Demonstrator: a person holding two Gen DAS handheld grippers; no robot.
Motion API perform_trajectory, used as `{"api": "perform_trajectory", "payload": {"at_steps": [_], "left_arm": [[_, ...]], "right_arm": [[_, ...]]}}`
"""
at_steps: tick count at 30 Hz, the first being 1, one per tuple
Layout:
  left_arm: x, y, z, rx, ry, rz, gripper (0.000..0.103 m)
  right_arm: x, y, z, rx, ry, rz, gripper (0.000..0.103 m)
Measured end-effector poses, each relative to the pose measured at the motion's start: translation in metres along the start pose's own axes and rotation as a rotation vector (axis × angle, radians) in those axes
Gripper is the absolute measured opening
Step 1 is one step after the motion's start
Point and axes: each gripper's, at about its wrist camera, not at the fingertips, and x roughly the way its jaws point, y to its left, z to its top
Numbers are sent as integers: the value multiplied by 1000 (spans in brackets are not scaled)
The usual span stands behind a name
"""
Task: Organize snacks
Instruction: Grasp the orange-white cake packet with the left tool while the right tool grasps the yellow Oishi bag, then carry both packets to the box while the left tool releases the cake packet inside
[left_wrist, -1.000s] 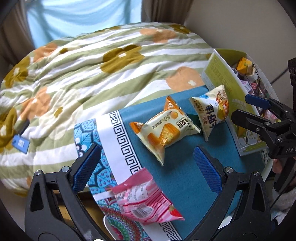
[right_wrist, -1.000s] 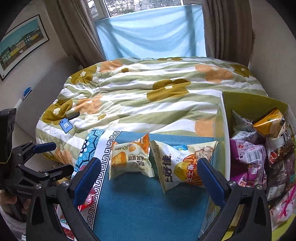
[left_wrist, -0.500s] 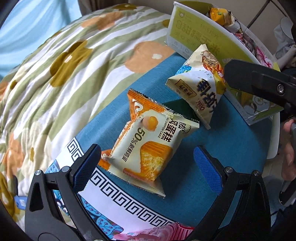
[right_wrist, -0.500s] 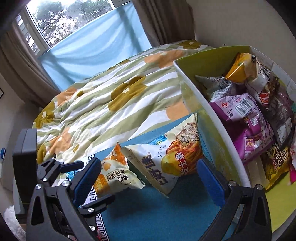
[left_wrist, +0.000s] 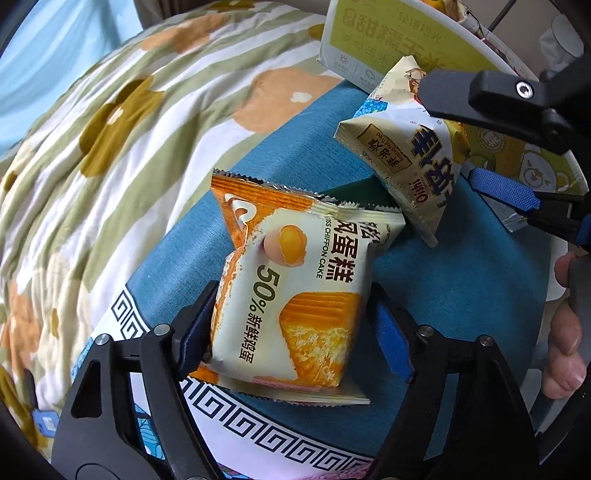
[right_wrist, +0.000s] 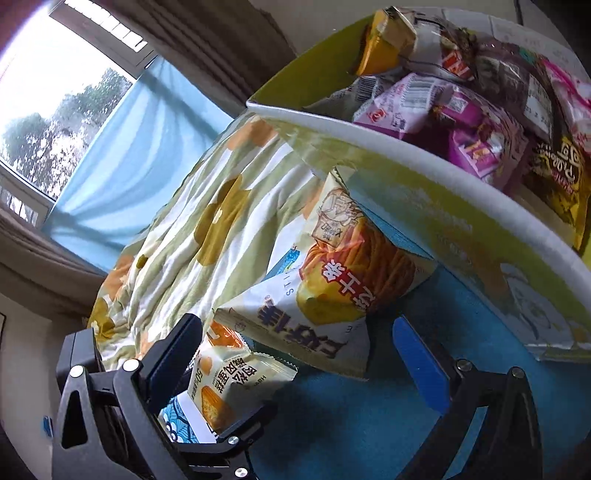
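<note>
The left gripper (left_wrist: 291, 325) clamps a chiffon cake packet (left_wrist: 295, 291) between its blue-padded fingers (left_wrist: 391, 343) — a cream and orange foil pillow pack printed with an egg yolk, a slice of sponge and "50%", its crimped top edge pointing away from the camera. The packet lies on a teal cloth (left_wrist: 461, 280) with a white Greek-key border, just beside a second snack, a chip bag (left_wrist: 413, 155) in cream and yellow that leans against the outer wall of a green cardboard box (left_wrist: 391, 40). To the right, the right gripper (right_wrist: 295, 347) stands open around the chip bag's lower end, one finger visible on each side of it — whether the pads touch the bag cannot be told. The right wrist view shows the chip bag's picture of orange fries and, behind the box wall (right_wrist: 424, 199), a heap of purple, pink and yellow snack packets (right_wrist: 461, 122). Beyond the cloth spreads a quilt (left_wrist: 129, 122) striped green and white with ochre and peach flowers. A pale blue curtain (right_wrist: 122, 162) hangs below a bright window (right_wrist: 55, 81).
</note>
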Motion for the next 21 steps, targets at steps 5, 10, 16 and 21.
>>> {"api": "perform_trajectory", "payload": {"at_steps": [5,10,16,21], "left_arm": [[-1,2,-2,2,-12,0,63],[-1,3,-3,-10,-16,-2,62],[-3,3,-6,-18,-16,0,62],[-6,3,-8,-26,-19,8,61]], "right_arm": [[11,0,4,83,-25,1,103],[18,-3,9,161,-63,-28,103],[24,-17,13,219,-74,-88,103],[22,-19,16,179,-74,-100,92]]}}
